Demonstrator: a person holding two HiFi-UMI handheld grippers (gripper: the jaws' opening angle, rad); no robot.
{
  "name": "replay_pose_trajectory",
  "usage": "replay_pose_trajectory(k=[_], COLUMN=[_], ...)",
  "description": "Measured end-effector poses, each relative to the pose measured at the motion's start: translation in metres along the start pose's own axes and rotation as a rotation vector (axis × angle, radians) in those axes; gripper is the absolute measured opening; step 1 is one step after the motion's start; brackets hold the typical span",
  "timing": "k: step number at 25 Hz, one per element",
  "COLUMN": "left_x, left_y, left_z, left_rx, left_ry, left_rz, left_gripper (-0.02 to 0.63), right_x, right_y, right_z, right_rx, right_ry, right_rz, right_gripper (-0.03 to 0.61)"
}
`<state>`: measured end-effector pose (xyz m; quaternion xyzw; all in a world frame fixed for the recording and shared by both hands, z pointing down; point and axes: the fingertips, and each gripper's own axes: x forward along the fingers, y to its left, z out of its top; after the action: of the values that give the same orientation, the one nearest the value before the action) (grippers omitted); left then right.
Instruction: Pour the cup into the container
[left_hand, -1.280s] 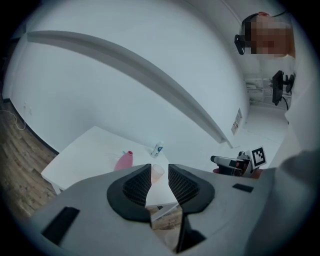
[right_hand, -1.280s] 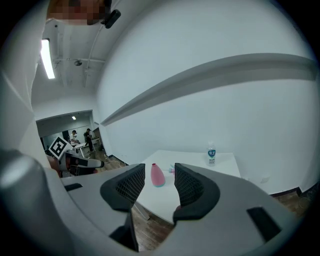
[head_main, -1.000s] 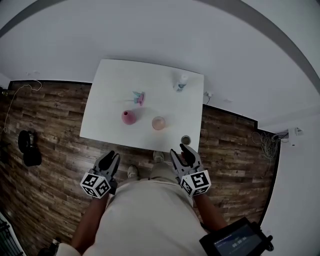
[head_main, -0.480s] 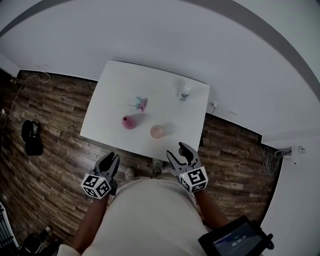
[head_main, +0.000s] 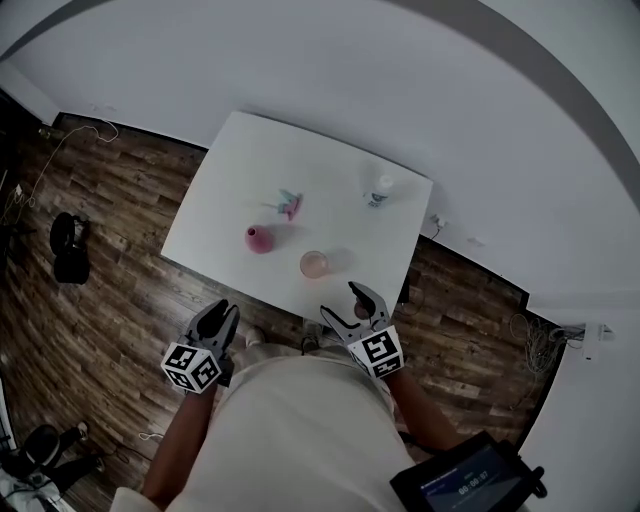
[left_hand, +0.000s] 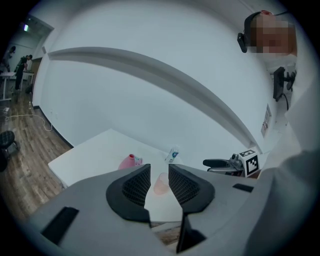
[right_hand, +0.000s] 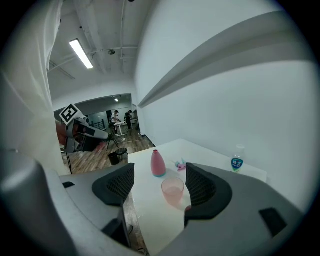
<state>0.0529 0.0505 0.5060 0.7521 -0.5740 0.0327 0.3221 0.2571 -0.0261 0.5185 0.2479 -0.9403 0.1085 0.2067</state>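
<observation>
Clearly I stood short of the desk (head_main: 220, 215), so my right gripper (head_main: 342, 300) was opening empty toward the pink cup (head_main: 314, 264) near the desk's front edge; my left gripper (head_main: 220, 312) hung open, empty.

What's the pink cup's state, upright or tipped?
Upright. The pink cup stands on its base on the white table, round rim facing up, nothing touching it.

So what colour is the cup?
Translucent pink; the cup shows best in the right gripper view.
</observation>
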Motion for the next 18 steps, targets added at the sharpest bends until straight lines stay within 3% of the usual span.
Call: replay_pose_trajectory(k=[9, 18], left_x=[-0.009, -0.007], left_y=[-0.006, 0.0], left_z=[-0.009, -0.002], left_rx=[-0.034, -0.023], left_ry=[-0.022, -0.012], left_rz=[0.083, 0.07], left_gripper=[0.115, 0.121], right_x=[0.045, 0.094], right_y=[-0.012, -0.019], right_z=[-0.038, -0.078], right_rx=[-0.123, -0.196], right_ry=[0.089, 0.199], right_rz=[0.107, 0.106], right_gripper=[0.345, 0.348])
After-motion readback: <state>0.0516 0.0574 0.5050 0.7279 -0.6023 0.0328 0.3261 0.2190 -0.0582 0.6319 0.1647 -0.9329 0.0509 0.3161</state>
